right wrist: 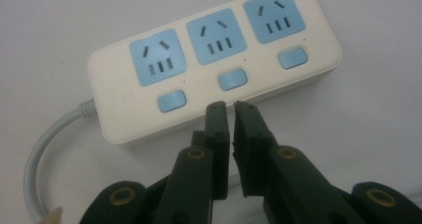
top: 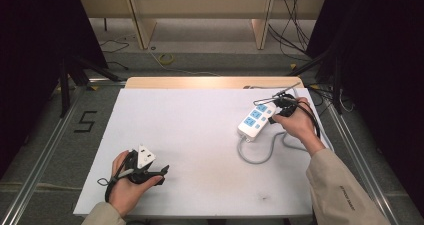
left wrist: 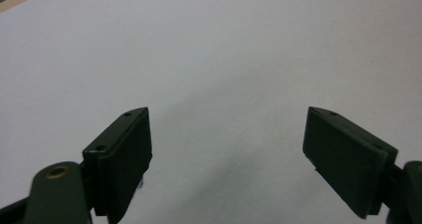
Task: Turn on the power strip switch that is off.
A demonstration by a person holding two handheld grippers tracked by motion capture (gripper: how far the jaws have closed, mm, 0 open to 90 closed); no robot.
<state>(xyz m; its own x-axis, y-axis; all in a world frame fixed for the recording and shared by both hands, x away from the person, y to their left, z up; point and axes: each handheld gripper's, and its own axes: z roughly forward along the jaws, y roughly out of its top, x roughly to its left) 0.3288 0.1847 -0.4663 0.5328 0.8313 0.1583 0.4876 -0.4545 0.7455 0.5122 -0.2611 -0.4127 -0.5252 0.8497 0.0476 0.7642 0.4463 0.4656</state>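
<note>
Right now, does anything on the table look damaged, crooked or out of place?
Nothing stands out. The white power strip lies flat, its casing whole, three blue sockets and three blue switches intact, and its grey cable loops loosely on the table. It sits at an angle to the table edge, nothing more.

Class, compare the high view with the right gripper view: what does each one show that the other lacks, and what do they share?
High view alone: the person's left hand with the left gripper, the table's wooden far edge, and the floor beyond.

Right gripper view alone: close detail of the power strip, with three blue sockets, a blue button under each, and the right gripper with its jaws nearly together, nothing between them, tips just short of the middle button.

Both: the power strip, its grey cord, the white tabletop.
</note>
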